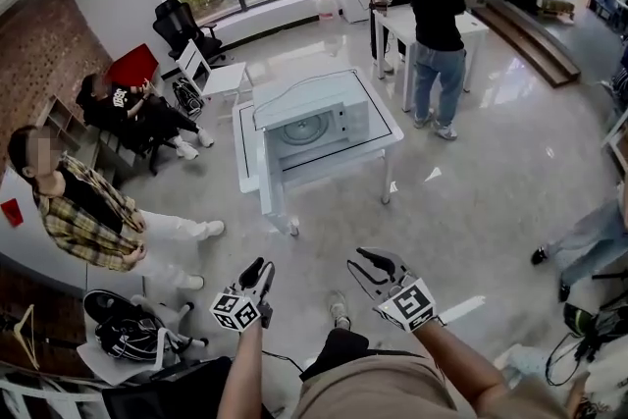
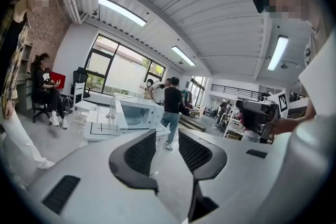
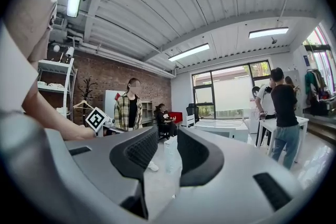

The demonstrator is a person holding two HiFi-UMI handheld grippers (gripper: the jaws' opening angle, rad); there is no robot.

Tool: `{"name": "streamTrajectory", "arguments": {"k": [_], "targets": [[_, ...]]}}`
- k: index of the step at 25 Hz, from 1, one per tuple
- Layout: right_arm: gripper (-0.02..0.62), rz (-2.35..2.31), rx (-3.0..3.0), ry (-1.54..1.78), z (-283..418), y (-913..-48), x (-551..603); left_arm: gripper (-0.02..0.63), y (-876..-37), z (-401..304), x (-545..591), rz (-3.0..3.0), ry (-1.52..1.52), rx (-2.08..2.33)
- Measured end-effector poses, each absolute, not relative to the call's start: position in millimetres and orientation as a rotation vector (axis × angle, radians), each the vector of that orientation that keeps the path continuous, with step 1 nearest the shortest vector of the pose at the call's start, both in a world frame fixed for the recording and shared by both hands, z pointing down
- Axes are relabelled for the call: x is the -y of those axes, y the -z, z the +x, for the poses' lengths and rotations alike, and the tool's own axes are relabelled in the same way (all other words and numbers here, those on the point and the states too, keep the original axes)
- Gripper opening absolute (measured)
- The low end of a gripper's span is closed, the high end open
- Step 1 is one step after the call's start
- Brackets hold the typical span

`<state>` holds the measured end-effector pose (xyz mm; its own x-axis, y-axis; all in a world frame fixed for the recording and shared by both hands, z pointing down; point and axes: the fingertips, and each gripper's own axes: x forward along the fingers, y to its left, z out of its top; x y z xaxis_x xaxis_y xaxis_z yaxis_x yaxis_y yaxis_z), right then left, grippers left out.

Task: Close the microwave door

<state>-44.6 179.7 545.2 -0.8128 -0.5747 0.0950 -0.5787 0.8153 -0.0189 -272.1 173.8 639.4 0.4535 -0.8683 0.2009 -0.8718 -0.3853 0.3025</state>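
Note:
A white microwave (image 1: 316, 121) stands on a small white table (image 1: 392, 140) in the middle of the room. Its front is open, and the round turntable shows inside. In the left gripper view the microwave (image 2: 135, 114) is small and far beyond the jaws. My left gripper (image 1: 263, 268) is held low in the head view, well short of the table, open with nothing between its fingers (image 2: 143, 152). My right gripper (image 1: 360, 260) is beside it, also open and empty, and its fingers (image 3: 195, 155) frame only floor. Neither gripper touches the microwave.
A person in a plaid shirt (image 1: 83, 211) sits at the left, with a black bag (image 1: 128, 334) on the floor nearby. Another person (image 1: 128, 103) sits by a white chair (image 1: 211, 74). Two people stand at a white desk (image 1: 437, 15) behind the microwave table. Someone's legs (image 1: 589, 240) show at the right edge.

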Motion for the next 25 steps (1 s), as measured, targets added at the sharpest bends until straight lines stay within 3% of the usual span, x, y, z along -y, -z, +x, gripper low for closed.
{"name": "streamTrajectory", "arguments": {"k": [10, 25], "targets": [[0.1, 1.015, 2.825, -0.09, -96, -564, -59, 0.215, -710, -325, -33, 2.307, -0.153, 1.373], [0.1, 1.192, 2.757, -0.052, -111, -558, 57, 0.215, -738, -310, 21, 2.348, -0.155, 1.125]]}}
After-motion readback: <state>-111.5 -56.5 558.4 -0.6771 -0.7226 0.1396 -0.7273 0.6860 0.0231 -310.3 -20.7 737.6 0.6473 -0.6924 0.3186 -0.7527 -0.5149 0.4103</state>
